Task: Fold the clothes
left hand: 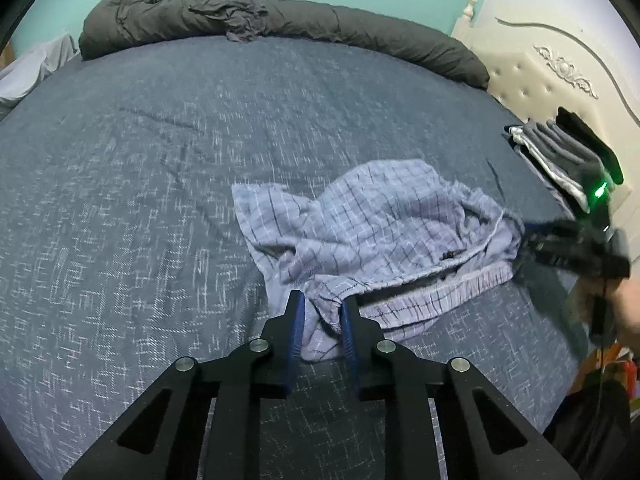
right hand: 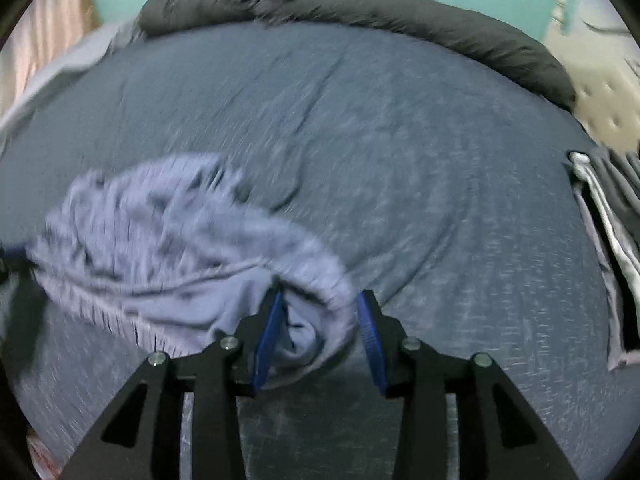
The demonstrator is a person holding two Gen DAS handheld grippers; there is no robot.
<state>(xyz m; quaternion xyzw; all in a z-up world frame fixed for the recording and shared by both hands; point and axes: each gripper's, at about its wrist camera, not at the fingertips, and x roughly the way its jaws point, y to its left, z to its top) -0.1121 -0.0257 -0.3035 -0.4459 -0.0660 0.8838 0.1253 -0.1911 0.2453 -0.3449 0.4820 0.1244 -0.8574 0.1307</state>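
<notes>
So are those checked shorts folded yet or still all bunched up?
Still bunched up. The checked shorts lie crumpled on the bed, waistband gaping, with the left claw and right claw each around a waistband end.

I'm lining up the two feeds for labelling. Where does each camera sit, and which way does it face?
Left wrist: rides on the left gripper, looking along its fingers across the bed at the plaid shorts; the right gripper and a hand show at right.
Right wrist: rides on the right gripper, facing the same way, blurred.
Shared: shorts, bed, dark rolled duvet, folded stack.
</notes>
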